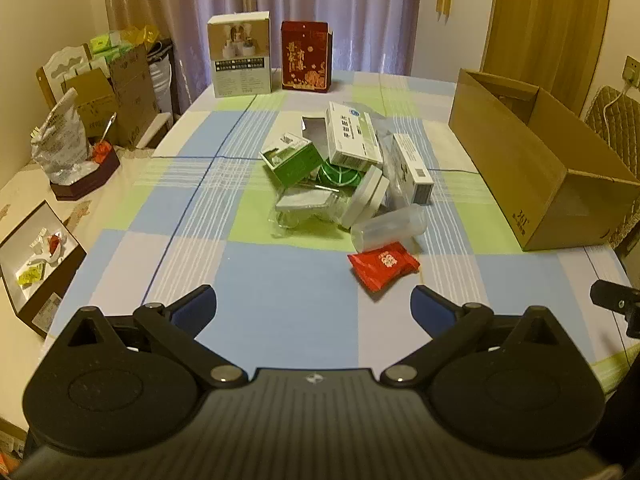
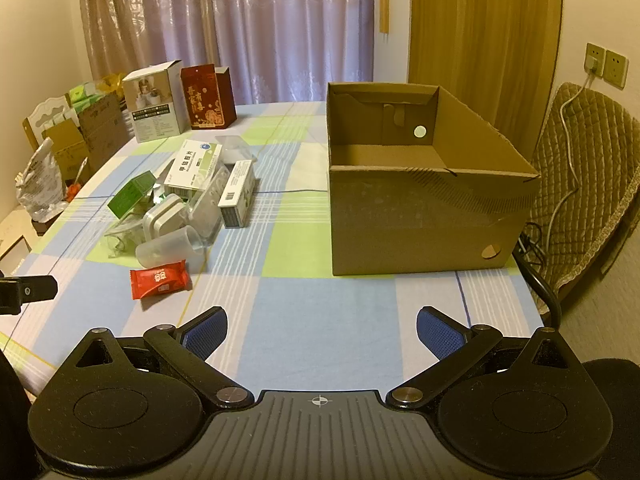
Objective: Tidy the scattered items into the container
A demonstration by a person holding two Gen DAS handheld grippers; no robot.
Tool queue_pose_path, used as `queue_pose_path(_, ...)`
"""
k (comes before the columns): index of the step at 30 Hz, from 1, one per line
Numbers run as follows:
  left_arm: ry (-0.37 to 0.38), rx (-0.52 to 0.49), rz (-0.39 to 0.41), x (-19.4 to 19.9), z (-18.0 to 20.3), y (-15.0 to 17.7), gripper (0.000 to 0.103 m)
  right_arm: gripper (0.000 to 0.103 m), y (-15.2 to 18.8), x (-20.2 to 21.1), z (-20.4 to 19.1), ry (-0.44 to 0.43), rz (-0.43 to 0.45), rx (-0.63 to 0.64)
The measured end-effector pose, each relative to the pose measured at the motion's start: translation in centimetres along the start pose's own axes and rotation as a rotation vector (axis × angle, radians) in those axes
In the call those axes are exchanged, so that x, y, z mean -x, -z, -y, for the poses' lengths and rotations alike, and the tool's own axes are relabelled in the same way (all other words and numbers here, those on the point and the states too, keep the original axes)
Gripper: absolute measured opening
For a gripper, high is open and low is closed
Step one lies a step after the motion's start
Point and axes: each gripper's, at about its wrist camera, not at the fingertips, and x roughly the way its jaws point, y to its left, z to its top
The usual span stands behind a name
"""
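Observation:
An open cardboard box (image 2: 420, 224) (image 1: 532, 168) stands on the right of the checked tablecloth, with nothing visible inside it. A pile of scattered items lies mid-table: a red snack packet (image 1: 383, 265) (image 2: 159, 279), a clear plastic cup (image 1: 390, 230) (image 2: 172, 248) on its side, a green box (image 1: 292, 160) (image 2: 131, 195), white medicine boxes (image 1: 352, 138) (image 2: 192, 168) and a grey tin (image 2: 166, 220). My left gripper (image 1: 314, 308) is open, low over the near table, the red packet just beyond it. My right gripper (image 2: 322, 332) is open, short of the box's near wall.
A white product box (image 1: 240, 56) and a dark red gift box (image 1: 306, 56) stand upright at the table's far end. Cartons, a silver bag (image 1: 62, 148) and trays crowd a side surface on the left. A quilted chair (image 2: 580, 184) stands right of the cardboard box.

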Motion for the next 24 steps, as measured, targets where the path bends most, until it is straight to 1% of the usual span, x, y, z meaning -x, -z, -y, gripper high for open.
queue_pose_path(4,0.002,-0.026,-0.024,-0.4,0.4,0.2,0.101,0.103,0.0,0.0,0.0,-0.001,-0.001,0.003)
queue_pose_path(9,-0.004,-0.06,-0.027,-0.5,1.0,0.4,0.101,0.103,0.0,0.0,-0.1,-0.003,-0.002,0.006)
queue_pose_path(24,0.002,-0.056,-0.033,-0.5,1.0,0.5,0.101,0.103,0.0,0.0,-0.1,-0.005,-0.004,0.009)
